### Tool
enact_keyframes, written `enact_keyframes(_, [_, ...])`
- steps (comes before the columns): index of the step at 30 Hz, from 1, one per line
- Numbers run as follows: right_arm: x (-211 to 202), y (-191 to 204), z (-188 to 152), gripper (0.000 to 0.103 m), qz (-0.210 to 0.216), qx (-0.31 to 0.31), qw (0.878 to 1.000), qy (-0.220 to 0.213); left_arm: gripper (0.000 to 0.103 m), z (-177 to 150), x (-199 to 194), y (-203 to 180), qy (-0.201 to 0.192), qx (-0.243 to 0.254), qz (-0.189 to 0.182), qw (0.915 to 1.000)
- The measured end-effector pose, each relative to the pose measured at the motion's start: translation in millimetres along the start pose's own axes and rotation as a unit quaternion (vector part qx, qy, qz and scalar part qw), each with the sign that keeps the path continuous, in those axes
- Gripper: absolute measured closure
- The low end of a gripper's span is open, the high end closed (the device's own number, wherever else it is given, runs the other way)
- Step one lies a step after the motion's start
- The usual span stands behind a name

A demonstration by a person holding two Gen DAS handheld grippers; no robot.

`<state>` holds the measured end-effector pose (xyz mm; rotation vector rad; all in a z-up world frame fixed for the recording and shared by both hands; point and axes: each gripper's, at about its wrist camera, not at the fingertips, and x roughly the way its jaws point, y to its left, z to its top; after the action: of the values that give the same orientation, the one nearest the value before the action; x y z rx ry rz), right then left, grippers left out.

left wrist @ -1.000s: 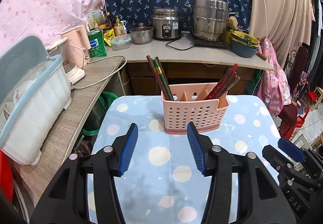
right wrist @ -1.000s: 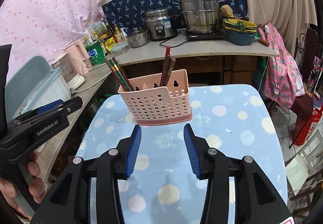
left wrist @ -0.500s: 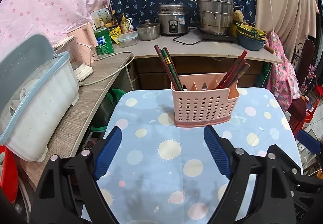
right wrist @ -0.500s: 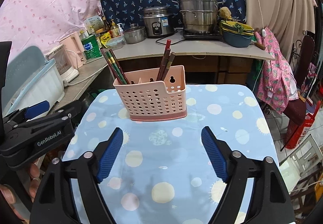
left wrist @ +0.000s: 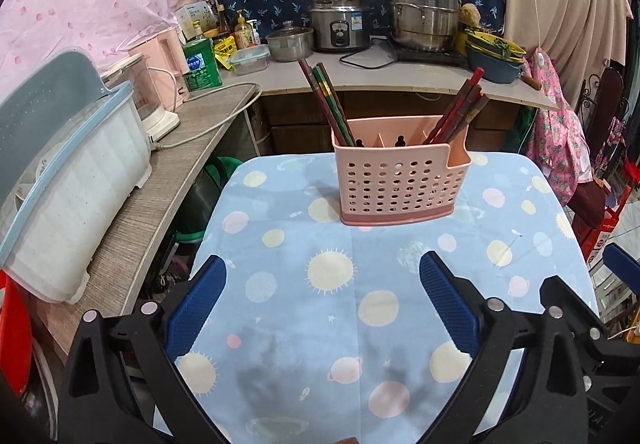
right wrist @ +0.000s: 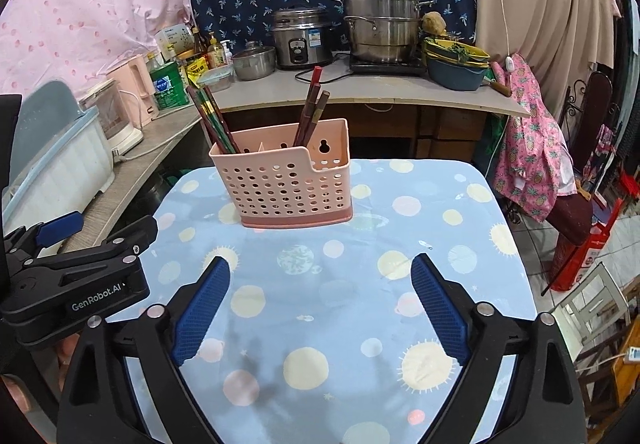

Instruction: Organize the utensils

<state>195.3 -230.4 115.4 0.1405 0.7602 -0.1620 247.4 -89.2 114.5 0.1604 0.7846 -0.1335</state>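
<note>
Left gripper (left wrist: pixel 322 288) and right gripper (right wrist: pixel 320 290) just opened wide, nothing between jaws, over table's (left wrist: pixel 540 244) near half. Caddy (left wrist: pixel 400 180) sits toward far edge, chopsticks (left wrist: pixel 328 104) in both end slots. Risk: light caddy tips if a chopstick gets pulled sideways.

A blue cloth (left wrist: pixel 352 308) with pale suns and planets covers the bench. Behind it, a worktop (left wrist: pixel 404 74) carries a rice cooker (left wrist: pixel 340 26), a stacked steel steamer (left wrist: pixel 424 14), a small lidded pot (left wrist: pixel 290 40) and a green canister (left wrist: pixel 202 64). A white dish box (left wrist: pixel 76 184) sits on the left counter.
</note>
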Motion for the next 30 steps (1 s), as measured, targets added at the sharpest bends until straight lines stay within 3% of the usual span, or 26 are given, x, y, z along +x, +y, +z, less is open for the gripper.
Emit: enact_keyframes(30, [-3.2,1.8,-25.7,0.012,-0.024,-0.008,1.000,0.010,0.007,-34.8,1.4,-3.5,0.032,0.001,0.001,0.9995])
